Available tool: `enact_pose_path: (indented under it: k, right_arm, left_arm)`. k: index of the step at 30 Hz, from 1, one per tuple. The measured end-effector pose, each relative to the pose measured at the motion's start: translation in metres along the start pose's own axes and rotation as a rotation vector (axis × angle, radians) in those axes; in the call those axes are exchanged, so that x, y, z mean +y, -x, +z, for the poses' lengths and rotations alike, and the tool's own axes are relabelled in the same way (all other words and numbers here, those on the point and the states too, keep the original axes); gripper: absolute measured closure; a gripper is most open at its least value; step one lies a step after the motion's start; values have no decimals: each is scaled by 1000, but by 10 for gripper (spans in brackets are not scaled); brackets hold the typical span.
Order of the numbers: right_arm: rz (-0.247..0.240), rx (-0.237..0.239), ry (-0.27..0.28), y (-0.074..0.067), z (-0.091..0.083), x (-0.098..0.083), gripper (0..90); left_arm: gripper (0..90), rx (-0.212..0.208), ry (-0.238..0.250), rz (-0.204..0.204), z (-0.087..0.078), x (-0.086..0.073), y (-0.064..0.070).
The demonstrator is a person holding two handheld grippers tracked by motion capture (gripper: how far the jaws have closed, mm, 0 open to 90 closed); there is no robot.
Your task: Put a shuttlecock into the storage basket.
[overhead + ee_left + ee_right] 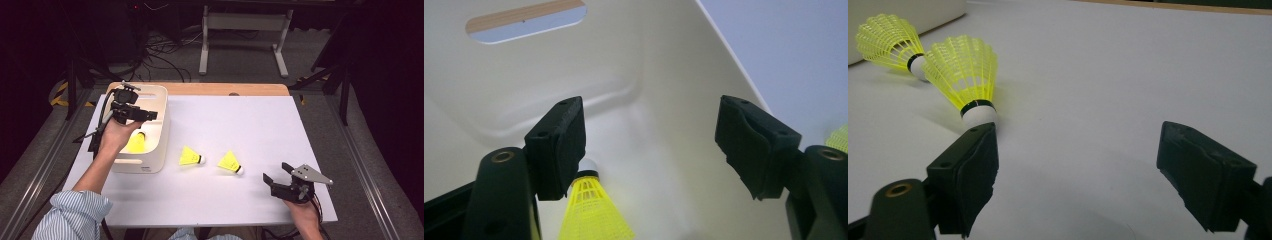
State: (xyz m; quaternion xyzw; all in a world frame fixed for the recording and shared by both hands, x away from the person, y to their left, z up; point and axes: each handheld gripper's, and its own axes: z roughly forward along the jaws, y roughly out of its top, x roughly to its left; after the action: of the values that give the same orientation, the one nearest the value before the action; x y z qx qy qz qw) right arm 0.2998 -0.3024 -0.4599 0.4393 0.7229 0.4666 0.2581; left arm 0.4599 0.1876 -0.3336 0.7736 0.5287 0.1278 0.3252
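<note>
A yellow shuttlecock [136, 143] lies inside the white bin [161, 131] at the table's left. My left gripper [150, 116] hovers over that bin, open. In the left gripper view the shuttlecock [594, 210] lies below the left jaw, cork pointing away, with the gripper [651, 107] spread wide and nothing between the pads. Two more yellow shuttlecocks [191, 157] [230, 162] lie on the white tabletop right of the bin. My right gripper [276, 172] rests open near the front right, pointing at them. In the right gripper view the nearer shuttlecock [965, 70] lies just beyond the left jaw of the gripper [1078, 132].
The bin wall [524, 75] has a handle slot [526, 20] at its far end. A wooden strip [225, 89] borders the table's far edge. Beyond it the floor holds cables and a white stand [245, 30]. White tabletop [250, 125] stretches between the shuttlecocks and the far edge.
</note>
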Motion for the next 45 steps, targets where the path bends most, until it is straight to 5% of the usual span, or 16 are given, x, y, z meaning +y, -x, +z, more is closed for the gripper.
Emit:
enact_pose_path:
  k: [28, 45]
  right_arm:
    - [18, 2, 5, 4, -3, 1, 184]
    - [3, 14, -10, 0, 0, 3, 188]
  left_arm:
    - [278, -61, 88, 88, -23, -9, 33]
    - [280, -112, 111, 116, -21, -9, 50]
